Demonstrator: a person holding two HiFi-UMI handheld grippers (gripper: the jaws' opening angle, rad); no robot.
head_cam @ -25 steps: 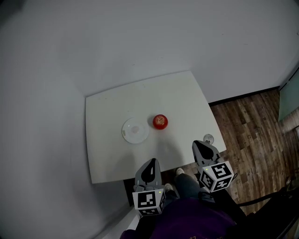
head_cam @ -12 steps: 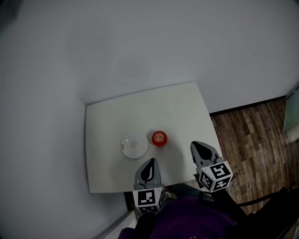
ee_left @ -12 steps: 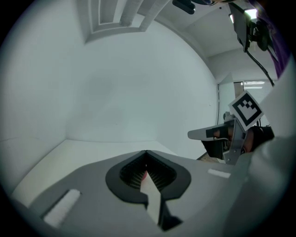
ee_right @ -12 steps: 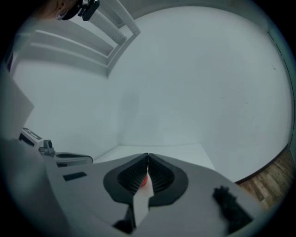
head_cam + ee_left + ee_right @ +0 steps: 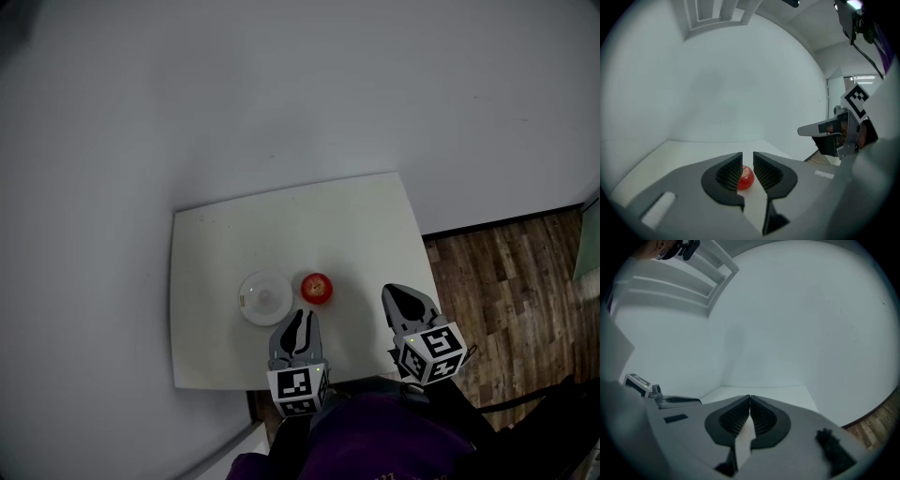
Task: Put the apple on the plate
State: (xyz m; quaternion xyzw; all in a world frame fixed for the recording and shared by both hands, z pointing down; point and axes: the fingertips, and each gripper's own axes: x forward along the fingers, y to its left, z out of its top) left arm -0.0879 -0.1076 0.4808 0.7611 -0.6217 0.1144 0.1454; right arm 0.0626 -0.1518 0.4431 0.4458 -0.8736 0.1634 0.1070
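Red against the white table (image 5: 211, 262), the apple (image 5: 317, 288) sits just right of the plate (image 5: 246, 298), apart from it and untouched. The left gripper (image 5: 298, 323) hangs on the near side of the apple. Its jaws have just been opening to a narrow slit with nothing between them. The right gripper (image 5: 405, 298) is clenched on nothing, off to the right. That slit looks too narrow to me; pushed in now, it would likely shunt the apple rolling away.
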